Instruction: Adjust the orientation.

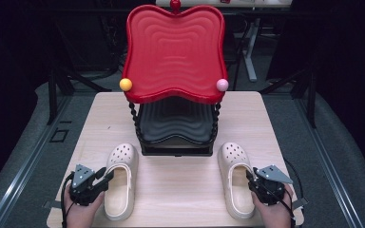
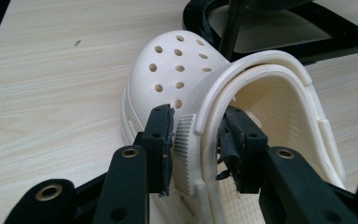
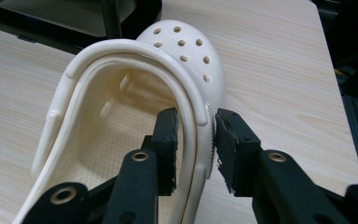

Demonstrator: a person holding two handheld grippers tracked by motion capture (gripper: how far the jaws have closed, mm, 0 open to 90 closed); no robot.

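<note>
The room around is dark, with grey floor and black metal legs of other furniture behind; in the middle sits a pale wood-grain laminate desk (image 1: 180,185) with rounded corners. Biggest thing on it is a two-tier rack at the far middle: a glossy red plastic tray (image 1: 175,52) on top, wavy-edged with rippled concentric ridges, a matching black tray (image 1: 176,124) below, joined by twisted black posts, with a yellow ball (image 1: 125,84) and a pink ball (image 1: 222,85) capping the front corners. In front of it lie two cream foam clogs, toes pointing at the rack, perforated on top, ribbed along the sides, pebbled inside. The left clog (image 1: 120,180) is near the desk's left front, the right clog (image 1: 236,179) near the right front. The left claw (image 2: 196,140) sits narrowed around the left clog's outer side wall, one jaw outside, one inside. The right claw (image 3: 196,140) straddles the right clog's outer wall the same way, pads close against it.
</note>
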